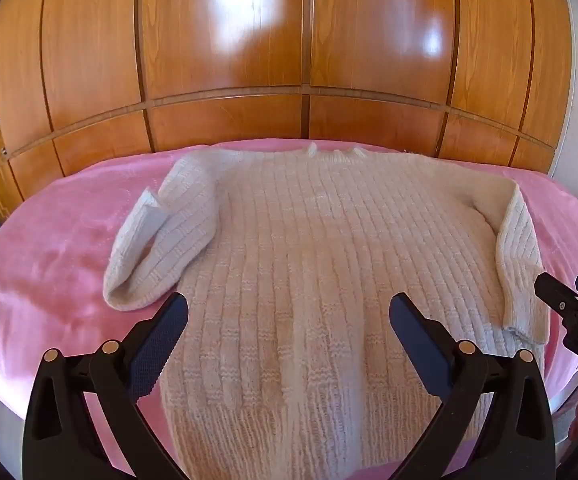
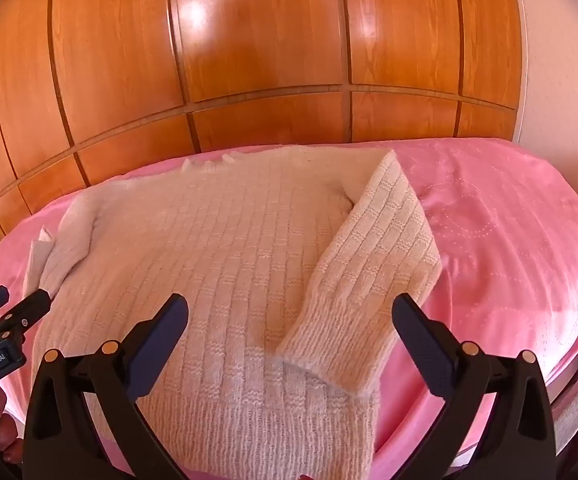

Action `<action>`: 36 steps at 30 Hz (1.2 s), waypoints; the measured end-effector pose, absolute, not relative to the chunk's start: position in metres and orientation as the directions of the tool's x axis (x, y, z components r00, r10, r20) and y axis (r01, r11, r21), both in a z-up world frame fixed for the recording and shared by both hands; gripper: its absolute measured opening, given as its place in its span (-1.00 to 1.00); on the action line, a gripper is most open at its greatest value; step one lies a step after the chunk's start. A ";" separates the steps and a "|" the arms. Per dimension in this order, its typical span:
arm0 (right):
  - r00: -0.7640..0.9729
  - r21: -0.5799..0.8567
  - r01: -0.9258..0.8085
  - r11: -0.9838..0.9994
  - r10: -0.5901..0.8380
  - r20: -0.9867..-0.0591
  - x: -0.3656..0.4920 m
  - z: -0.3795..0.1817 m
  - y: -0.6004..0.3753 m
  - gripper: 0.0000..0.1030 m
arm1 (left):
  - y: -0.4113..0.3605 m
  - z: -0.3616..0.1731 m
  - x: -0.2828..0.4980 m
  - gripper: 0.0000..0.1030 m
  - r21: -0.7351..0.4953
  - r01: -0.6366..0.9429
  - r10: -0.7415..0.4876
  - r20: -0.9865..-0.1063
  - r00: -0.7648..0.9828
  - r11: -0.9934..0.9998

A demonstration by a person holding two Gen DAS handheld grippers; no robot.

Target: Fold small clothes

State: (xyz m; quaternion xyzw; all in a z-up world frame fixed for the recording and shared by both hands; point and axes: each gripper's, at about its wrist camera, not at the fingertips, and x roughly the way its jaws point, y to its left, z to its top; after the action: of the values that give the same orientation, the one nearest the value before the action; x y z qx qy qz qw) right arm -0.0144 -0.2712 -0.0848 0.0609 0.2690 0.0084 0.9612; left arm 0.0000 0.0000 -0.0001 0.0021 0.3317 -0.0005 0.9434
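A cream ribbed knit sweater (image 1: 309, 264) lies flat on a pink blanket (image 1: 49, 264), its neck at the far side and its hem nearest me. The left sleeve (image 1: 161, 248) is bent beside the body. The right sleeve (image 2: 369, 264) is folded down along the right edge, with its cuff (image 2: 329, 348) over the hem area. My left gripper (image 1: 289, 312) hovers open above the lower body of the sweater, nothing between its fingers. My right gripper (image 2: 289, 312) hovers open above the right cuff, touching nothing. Each gripper's tip shows at the edge of the other's view.
A glossy wooden panelled wardrobe (image 1: 289, 60) stands right behind the blanket's far edge. Bare pink blanket (image 2: 509, 240) stretches to the right of the sweater. A white wall (image 2: 561, 80) is at the far right. Fingers of a hand (image 2: 1, 432) show at the lower left.
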 end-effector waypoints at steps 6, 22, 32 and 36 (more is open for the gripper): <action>0.855 0.134 0.007 0.991 0.063 -0.515 -0.018 -0.087 -0.276 0.97 | -0.001 0.001 0.000 0.94 -0.009 0.016 -0.018 -0.628 0.778 1.000; 0.843 0.126 0.016 0.992 0.054 -0.535 -0.012 -0.093 -0.270 0.97 | -0.007 -0.004 -0.005 0.94 -0.011 0.032 -0.032 -0.632 0.774 0.999; 0.840 0.129 0.012 0.992 0.060 -0.539 -0.011 -0.097 -0.272 0.97 | -0.010 -0.005 -0.006 0.94 -0.013 0.034 -0.034 -0.636 0.771 0.999; 0.839 0.130 0.013 0.991 0.060 -0.541 -0.010 -0.097 -0.272 0.97 | -0.011 -0.005 -0.007 0.94 -0.014 0.034 -0.035 -0.637 0.770 0.999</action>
State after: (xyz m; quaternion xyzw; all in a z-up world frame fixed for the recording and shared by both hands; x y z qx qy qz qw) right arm -0.0104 -0.2720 -0.0969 0.0644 0.2836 0.0121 0.9567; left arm -0.0068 -0.0107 -0.0049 -0.0008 0.3383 -0.0184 0.9408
